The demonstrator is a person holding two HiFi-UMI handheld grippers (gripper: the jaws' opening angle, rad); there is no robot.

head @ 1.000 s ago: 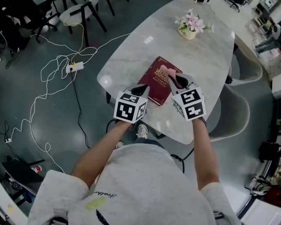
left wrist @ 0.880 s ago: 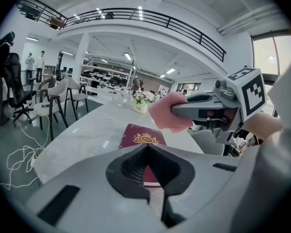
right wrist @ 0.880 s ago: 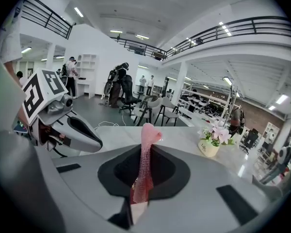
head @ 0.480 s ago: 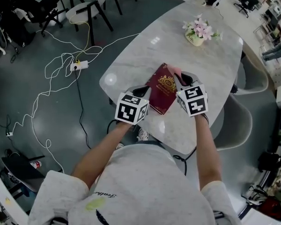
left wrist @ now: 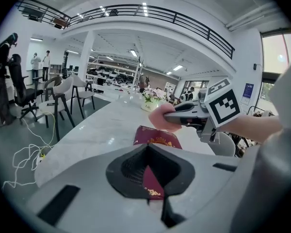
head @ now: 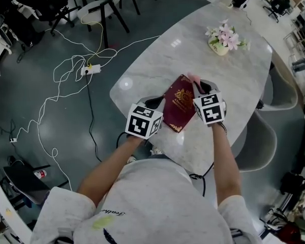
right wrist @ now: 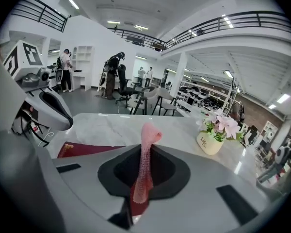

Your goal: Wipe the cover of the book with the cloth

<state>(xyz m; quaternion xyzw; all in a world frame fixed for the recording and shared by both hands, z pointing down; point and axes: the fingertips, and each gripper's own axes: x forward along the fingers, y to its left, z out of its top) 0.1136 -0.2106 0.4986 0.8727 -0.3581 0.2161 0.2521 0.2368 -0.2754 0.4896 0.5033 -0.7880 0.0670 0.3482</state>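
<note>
The left gripper [head: 154,102] is clamped on the near edge of a dark red book [head: 179,103], which stretches away from its jaws over a white marble table [head: 157,60]. Just to its right, the right gripper [head: 200,86] squeezes a pink cloth [head: 193,78] that pokes out beyond its jaws at the book's far corner.

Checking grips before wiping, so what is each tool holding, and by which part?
The left tool is shut on the dark red book, by its near edge. The right tool pinches the pink cloth near one end.
</note>
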